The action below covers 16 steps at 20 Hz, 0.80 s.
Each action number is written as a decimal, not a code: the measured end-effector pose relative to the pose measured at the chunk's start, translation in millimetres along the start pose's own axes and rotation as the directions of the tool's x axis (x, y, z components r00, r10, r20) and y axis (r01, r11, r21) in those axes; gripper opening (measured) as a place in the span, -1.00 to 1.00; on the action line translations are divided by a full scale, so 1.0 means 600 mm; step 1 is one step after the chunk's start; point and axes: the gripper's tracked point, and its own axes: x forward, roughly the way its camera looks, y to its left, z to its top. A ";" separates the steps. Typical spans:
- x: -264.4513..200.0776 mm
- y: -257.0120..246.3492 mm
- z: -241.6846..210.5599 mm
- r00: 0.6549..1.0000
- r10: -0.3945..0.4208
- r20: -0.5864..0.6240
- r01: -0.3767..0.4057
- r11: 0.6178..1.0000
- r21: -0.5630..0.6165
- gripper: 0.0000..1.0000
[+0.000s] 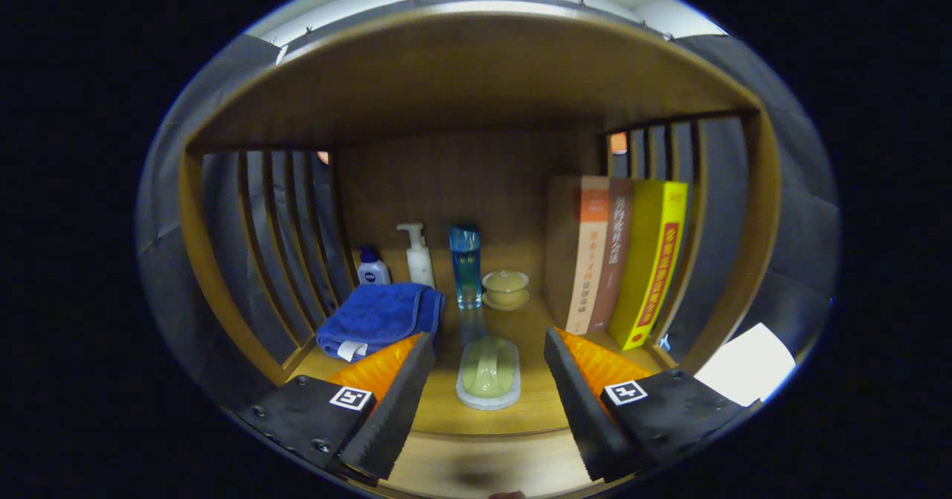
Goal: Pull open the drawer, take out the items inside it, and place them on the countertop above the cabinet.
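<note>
My gripper [489,341] is open, its fingers spread wide and low over the wooden countertop [520,320] of the cabinet. Between the fingers, apart from both, a pale green oblong item with a raised handle [489,372] lies on a white base on the wood. A folded blue towel [379,317] lies just beyond the left finger [394,402]. A lighter wooden ledge [483,458] runs below the countertop's front edge, close under the fingers.
At the back stand a small blue-capped bottle [372,267], a white pump bottle [419,255], a tall blue bottle [465,265] and a lidded yellowish cup on a saucer [506,289]. Three upright books [625,261] fill the right. Slatted side walls [282,239] and a wooden top enclose the nook.
</note>
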 end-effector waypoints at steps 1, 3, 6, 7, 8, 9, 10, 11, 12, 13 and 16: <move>-0.027 -0.005 0.014 0.999 -0.015 0.042 0.015 1.000 -0.013 0.96; -0.086 0.006 0.024 0.995 -0.006 0.095 0.007 1.000 -0.017 0.96; -0.159 0.024 -0.002 0.993 0.020 0.118 -0.020 1.000 -0.002 0.95; -0.175 0.026 -0.009 0.992 0.021 0.128 -0.023 1.000 0.014 0.95; -0.190 0.028 -0.016 0.990 0.020 0.140 -0.024 0.999 0.030 0.95; -0.208 0.026 -0.026 0.989 0.016 0.147 -0.023 0.999 0.045 0.95; -0.223 0.025 -0.034 0.988 0.011 0.154 -0.020 0.998 0.061 0.95; -0.236 0.027 -0.044 0.987 0.014 0.160 -0.025 0.997 0.070 0.95; -0.247 0.027 -0.056 0.986 0.013 0.164 -0.025 0.997 0.070 0.95; -0.256 0.025 -0.066 0.985 0.010 0.171 -0.021 0.998 0.065 0.95; -0.288 0.030 -0.089 0.981 0.006 0.194 -0.015 0.999 0.046 0.96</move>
